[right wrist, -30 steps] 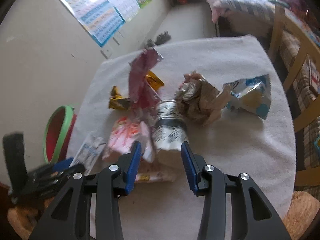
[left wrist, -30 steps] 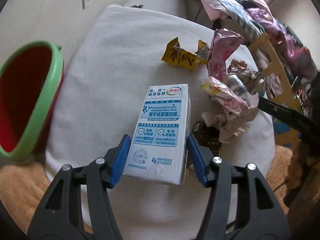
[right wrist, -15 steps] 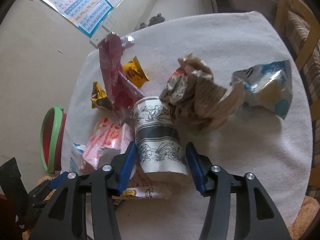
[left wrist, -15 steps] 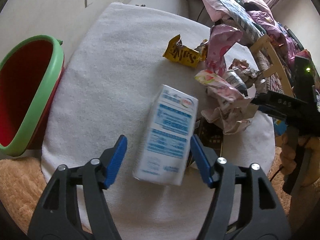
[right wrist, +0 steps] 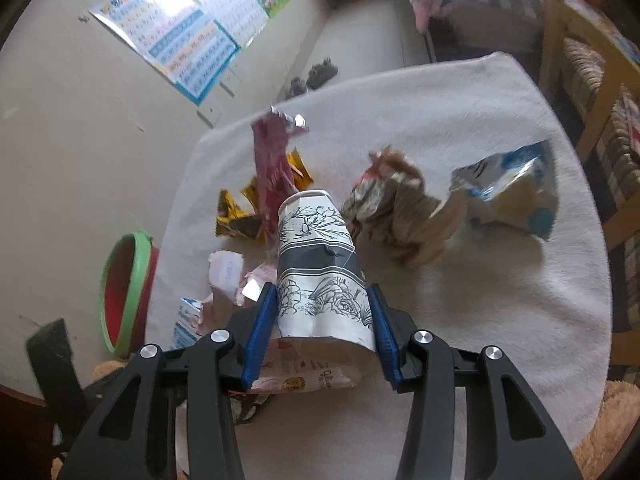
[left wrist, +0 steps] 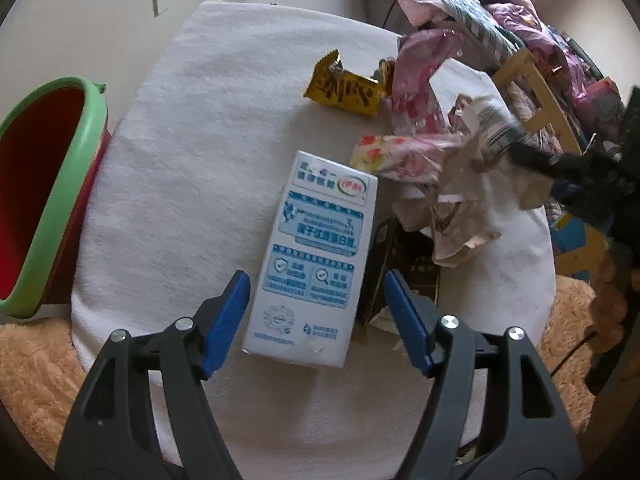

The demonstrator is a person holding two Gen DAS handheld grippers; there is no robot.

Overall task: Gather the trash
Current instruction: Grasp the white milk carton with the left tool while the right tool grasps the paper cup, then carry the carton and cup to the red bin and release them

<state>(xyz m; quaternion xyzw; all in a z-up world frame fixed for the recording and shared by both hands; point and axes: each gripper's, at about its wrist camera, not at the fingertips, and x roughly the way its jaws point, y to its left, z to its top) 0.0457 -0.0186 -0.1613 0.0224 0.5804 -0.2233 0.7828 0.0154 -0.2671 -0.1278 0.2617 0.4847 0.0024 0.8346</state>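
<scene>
A white and blue milk carton lies flat on the white cloth-covered table. My left gripper is open, its blue pads on either side of the carton's near end, with gaps. My right gripper is shut on a black and white paper cup and holds it off the table. A red bin with a green rim stands at the table's left; it also shows in the right wrist view.
Loose trash lies on the table: a yellow wrapper, a pink wrapper, crumpled brown paper, a blue and white bag. A wooden chair stands at the right. Fuzzy orange carpet lies below.
My right gripper closed on the paper cup and lifted it. My left gripper opened wider around the milk carton, which now lies flat between the pads.
</scene>
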